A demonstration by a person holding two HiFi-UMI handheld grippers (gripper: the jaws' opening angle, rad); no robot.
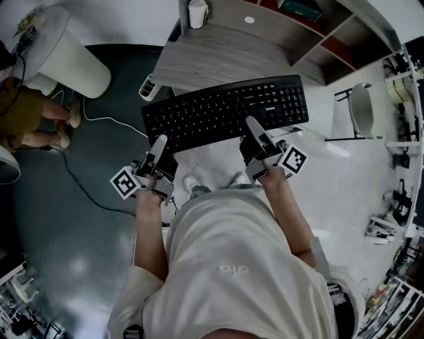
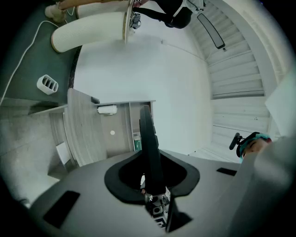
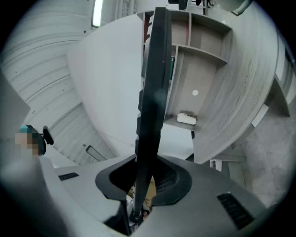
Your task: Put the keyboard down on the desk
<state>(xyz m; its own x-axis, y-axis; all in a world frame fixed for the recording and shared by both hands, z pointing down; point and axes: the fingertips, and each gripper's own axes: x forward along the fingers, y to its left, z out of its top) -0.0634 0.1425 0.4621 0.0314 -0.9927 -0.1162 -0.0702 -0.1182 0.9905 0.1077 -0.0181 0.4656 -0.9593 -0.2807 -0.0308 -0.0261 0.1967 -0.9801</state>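
A black keyboard (image 1: pixel 225 112) hangs level in the air, its far edge over the near edge of the grey wooden desk (image 1: pixel 218 56). My left gripper (image 1: pixel 159 142) is shut on the keyboard's near left edge. My right gripper (image 1: pixel 254 126) is shut on its near edge further right. In the left gripper view the keyboard (image 2: pixel 149 143) runs edge-on between the jaws, with the desk (image 2: pixel 88 134) beyond it. The right gripper view also has the keyboard (image 3: pixel 151 106) edge-on, clamped at its base, in front of the desk (image 3: pixel 231 102).
A white cup (image 1: pixel 197 13) stands at the desk's back, beside open shelves (image 1: pixel 318 36). A white power strip (image 1: pixel 147 87) lies at the desk's left corner, with a cable (image 1: pixel 86 192) across the dark floor. A white cylinder (image 1: pixel 69 59) and a seated person (image 1: pixel 26 112) are at the left.
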